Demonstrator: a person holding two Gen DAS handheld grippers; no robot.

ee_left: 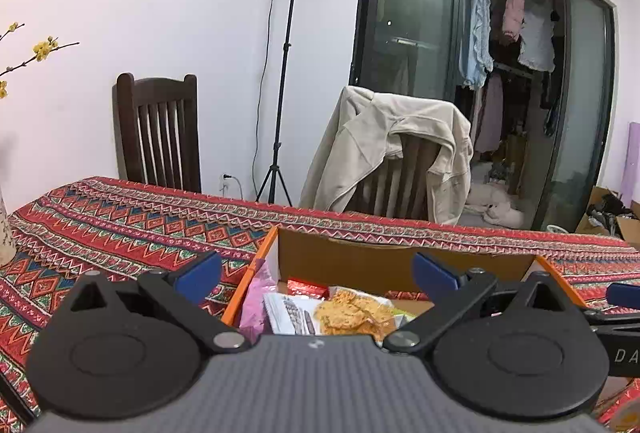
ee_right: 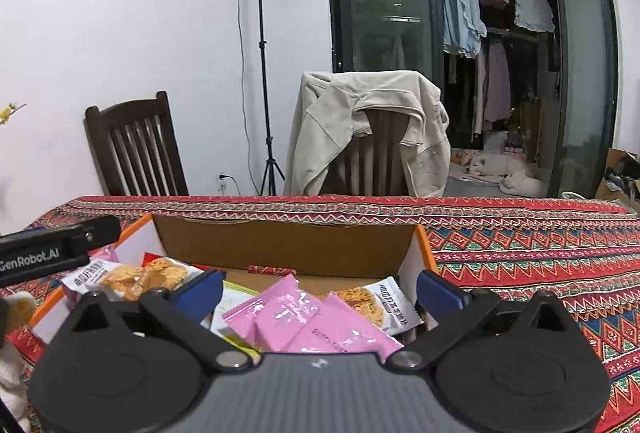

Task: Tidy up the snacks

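An orange-edged cardboard box (ee_left: 400,261) (ee_right: 280,245) sits on the patterned tablecloth with snack packets inside. In the left wrist view a clear bag of golden crackers (ee_left: 352,313), a white packet (ee_left: 288,313), a pink packet (ee_left: 258,297) and a red one (ee_left: 306,287) lie in it. My left gripper (ee_left: 316,273) hangs open over the box's near left part, holding nothing. In the right wrist view pink packets (ee_right: 304,325) and cracker bags (ee_right: 376,307) (ee_right: 140,279) fill the box. My right gripper (ee_right: 320,291) stands open above the pink packets, nothing between its blue pads.
The tablecloth (ee_left: 120,233) (ee_right: 540,253) spreads on both sides of the box. Behind the table stand a dark wooden chair (ee_left: 160,133), a chair draped with a beige jacket (ee_right: 368,137) and a light stand (ee_left: 284,73). A vase (ee_left: 6,229) sits at the table's left.
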